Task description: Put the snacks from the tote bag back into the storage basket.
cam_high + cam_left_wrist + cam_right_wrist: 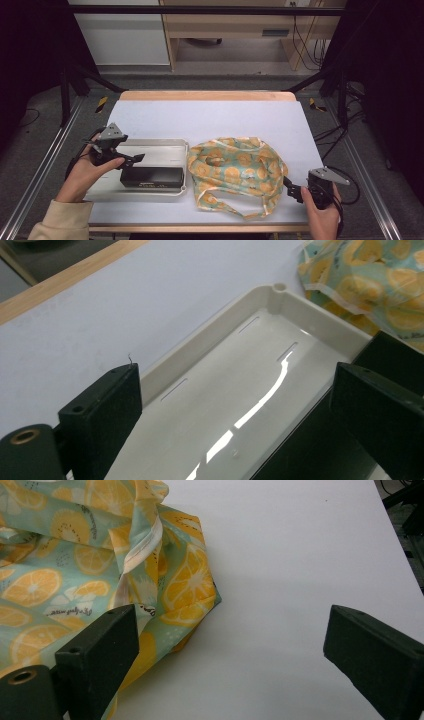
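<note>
My left tongs [134, 159] hang spread over the black box [151, 177] in the tray [165, 145]; my right tongs [292, 190] sit spread beside the orange-print bag [235, 167] on the worktop [210, 117].

The left gripper [131, 159] is matte black, with a grey three-cornered plate on top whose corners carry small dark dots, at the middle left of the high view. A black cable trails from it at the hand. The sleeve [62, 221] at the lower left corner is a pale beige knit with a ribbed cuff. The right gripper [294, 191], at the lower right, is the same black build under a grey three-cornered plate, with a black cable looping beside it. In both gripper views each jaw is a blocky black slab with a small screw hole near its top, and a brass-ringed hole sits at the lower left corner.
</note>
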Available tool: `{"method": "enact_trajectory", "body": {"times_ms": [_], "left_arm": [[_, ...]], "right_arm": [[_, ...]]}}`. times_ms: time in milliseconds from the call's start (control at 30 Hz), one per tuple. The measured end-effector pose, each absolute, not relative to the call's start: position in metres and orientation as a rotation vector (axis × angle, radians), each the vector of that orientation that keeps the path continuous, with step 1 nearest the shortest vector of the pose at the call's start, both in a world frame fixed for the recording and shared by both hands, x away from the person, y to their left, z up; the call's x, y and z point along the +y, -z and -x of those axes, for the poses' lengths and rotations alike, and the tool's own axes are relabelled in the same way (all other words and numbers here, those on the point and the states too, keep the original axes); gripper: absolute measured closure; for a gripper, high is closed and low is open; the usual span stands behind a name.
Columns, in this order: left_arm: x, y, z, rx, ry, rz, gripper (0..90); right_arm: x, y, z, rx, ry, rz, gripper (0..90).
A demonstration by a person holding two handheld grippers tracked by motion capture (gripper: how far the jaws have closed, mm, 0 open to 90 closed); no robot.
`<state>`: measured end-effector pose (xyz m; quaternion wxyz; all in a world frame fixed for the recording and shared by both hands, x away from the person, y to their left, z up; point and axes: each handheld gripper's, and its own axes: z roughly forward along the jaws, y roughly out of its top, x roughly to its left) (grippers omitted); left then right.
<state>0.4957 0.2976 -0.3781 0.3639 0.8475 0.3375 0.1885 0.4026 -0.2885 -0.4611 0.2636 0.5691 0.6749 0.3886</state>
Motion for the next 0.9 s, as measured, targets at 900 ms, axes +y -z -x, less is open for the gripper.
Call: {"method": "enact_trajectory", "body": {"times_ms": [900], "left_arm": [[0.353, 0.403, -0.511, 1.049, -0.489, -2.057, 6.6]], "right_arm": [[-0.289, 0.461, -0.403, 1.829, -1.045, -1.535, 7.9]]}}
